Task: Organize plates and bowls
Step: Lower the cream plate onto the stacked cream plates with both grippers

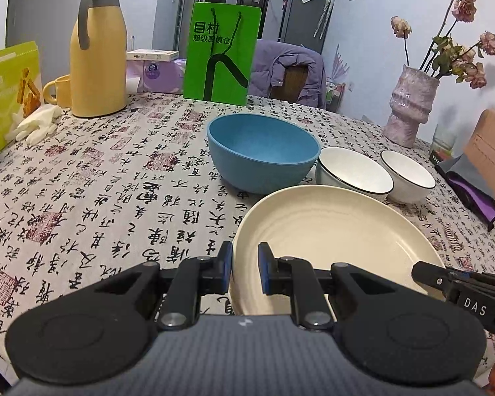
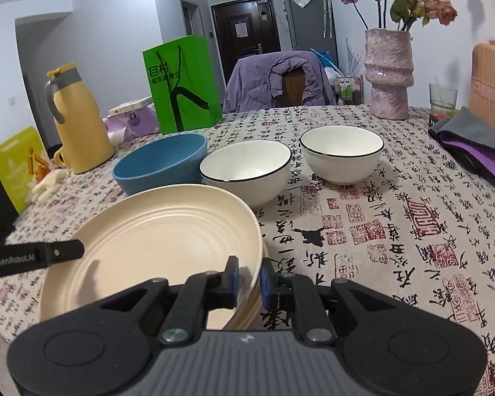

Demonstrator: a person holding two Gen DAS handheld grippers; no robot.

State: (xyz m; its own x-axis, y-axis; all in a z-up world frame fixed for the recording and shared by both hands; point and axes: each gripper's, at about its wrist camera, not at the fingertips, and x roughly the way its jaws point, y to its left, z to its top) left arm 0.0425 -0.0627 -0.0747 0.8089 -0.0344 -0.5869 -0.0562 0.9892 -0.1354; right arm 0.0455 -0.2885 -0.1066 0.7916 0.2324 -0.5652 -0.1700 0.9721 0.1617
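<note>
Together, the left tool and right tool each clench opposite rims of the cream plate.

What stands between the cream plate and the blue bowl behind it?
Nothing visible. Only bare tablecloth lies between the cream plate and the blue bowl. The left gripper and the right gripper each have their fingers on the plate's rim.
</note>
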